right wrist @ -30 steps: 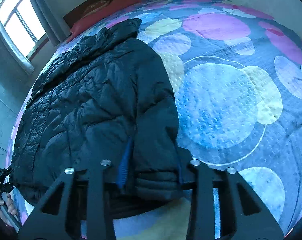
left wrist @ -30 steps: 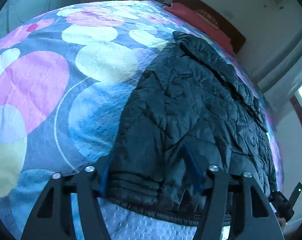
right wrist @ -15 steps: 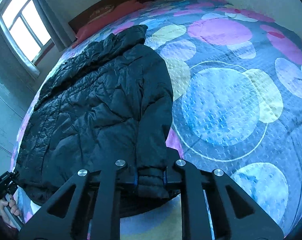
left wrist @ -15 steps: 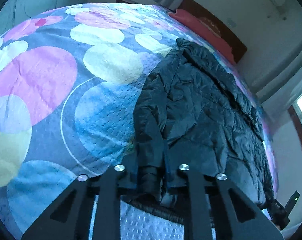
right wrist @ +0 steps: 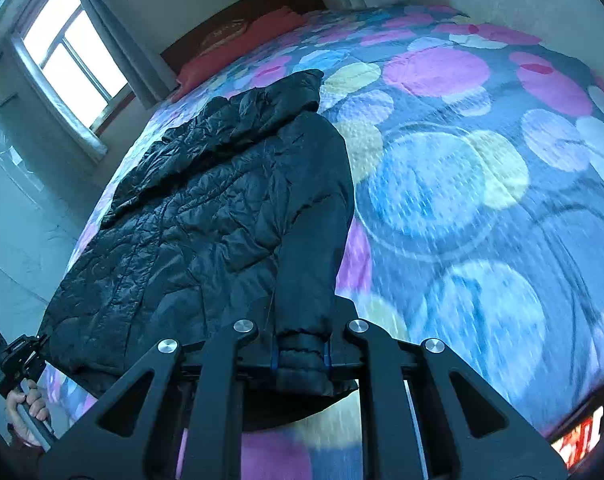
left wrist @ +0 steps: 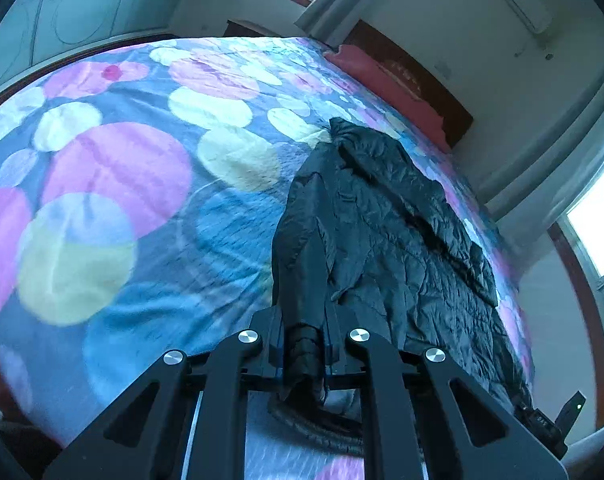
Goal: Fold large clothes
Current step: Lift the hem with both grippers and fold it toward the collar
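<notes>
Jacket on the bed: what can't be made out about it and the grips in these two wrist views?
- Left wrist view: the jacket's hem is hidden below the left gripper; the bedspread is motion-blurred.
- Right wrist view: the cuff in the right gripper hides the blue pads; the hem runs behind the linkage.
- Neither view shows the jacket's front, a zip, or its underside.

Two wrist fisheyes, close over the bed's foot end, angled downward.
Both face the headboard and share the black quilted puffer jacket (left wrist: 402, 248) (right wrist: 205, 216) on the circle-patterned blue bedspread (left wrist: 121, 208) (right wrist: 482, 184).
</notes>
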Motion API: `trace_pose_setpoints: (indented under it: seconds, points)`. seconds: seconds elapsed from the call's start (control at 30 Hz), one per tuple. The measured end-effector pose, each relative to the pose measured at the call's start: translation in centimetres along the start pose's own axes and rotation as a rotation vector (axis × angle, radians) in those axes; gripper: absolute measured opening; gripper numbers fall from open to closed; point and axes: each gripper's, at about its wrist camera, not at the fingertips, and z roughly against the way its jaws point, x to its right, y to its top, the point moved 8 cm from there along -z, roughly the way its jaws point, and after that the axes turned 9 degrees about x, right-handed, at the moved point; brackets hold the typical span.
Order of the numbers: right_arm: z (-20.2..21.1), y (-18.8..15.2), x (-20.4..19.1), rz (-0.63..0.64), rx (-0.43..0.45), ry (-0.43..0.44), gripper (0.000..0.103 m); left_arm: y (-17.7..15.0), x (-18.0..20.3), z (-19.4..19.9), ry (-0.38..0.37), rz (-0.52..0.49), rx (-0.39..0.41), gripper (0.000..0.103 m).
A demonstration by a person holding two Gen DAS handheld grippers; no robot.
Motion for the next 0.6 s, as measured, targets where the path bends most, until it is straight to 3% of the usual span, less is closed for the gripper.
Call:
trace_pose_setpoints:
  seconds: [0.2, 0.4, 0.6]
  points:
    - [2.3, -0.5, 0.0, -0.082, -0.010, 0.062, 0.013, 0.4, -0.3, 1.4, -0.001, 0.031, 0.005, 0.012]
    - [3.1, 3.3, -2.9, -0.095, 0.050, 0.170, 0.013, 4.7, 2.8, 1.1, -0.049, 0.006, 0.078, 0.012]
    - [1.7, 8.4, -5.1, -0.096, 0.100, 0.237, 0.013, 8.8, 6.3, -1.0, -0.105, -0.012, 0.101, 0.012]
